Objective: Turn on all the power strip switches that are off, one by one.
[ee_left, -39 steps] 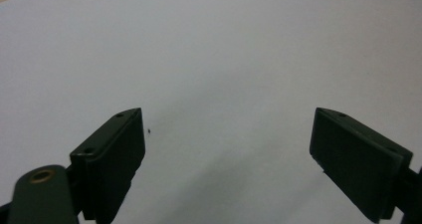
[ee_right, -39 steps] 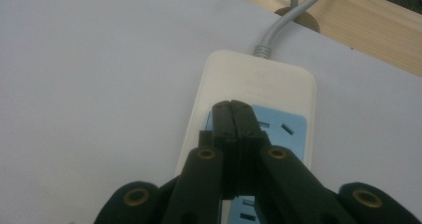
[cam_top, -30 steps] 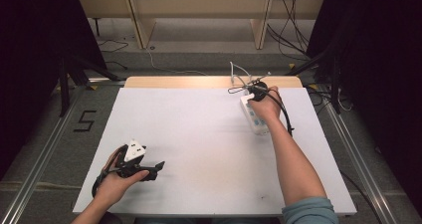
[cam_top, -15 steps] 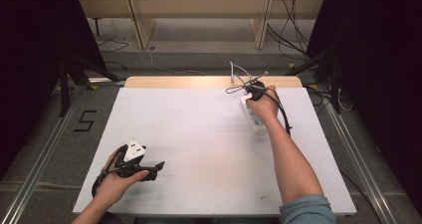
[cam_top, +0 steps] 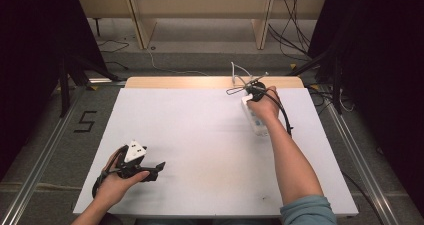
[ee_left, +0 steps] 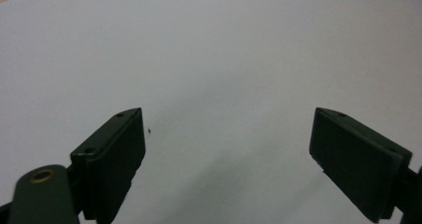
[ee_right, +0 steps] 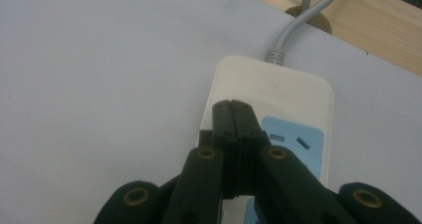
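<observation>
Right gripper view looks down along the right gripper (ee_right: 232,104), whose two black jaws are pressed flat together with nothing between them. Their joined tips sit on or just above the top face of a white power strip (ee_right: 278,92), near the end where its grey cord (ee_right: 293,25) leaves. Whether the tips actually touch the plastic I cannot tell. Just beyond and to the side of the tips lies a pale blue socket panel (ee_right: 296,139), and past the strip's end the cord runs off over the wooden table edge (ee_right: 378,22).

From the high view, the right gripper (cam_top: 256,91) is at the far side of the white tabletop (cam_top: 200,135), with the power strip (cam_top: 256,121) lying partly under the hand and stretching back toward the person. The left gripper (cam_top: 159,166) rests low near the front edge, well apart from the strip. Its own view shows its jaws spread wide over bare white surface, gripping nothing.

As I read it, the step in hand is pressing or prodding the strip with the clenched tips, perhaps at a switch near the cord end, though no switch is visible. If so, the next move calls for a short, straight push down, kept clear of the socket holes. Too much sideways force could skid the light strip across the smooth table, so the idle left gripper might be needed to steady it.
</observation>
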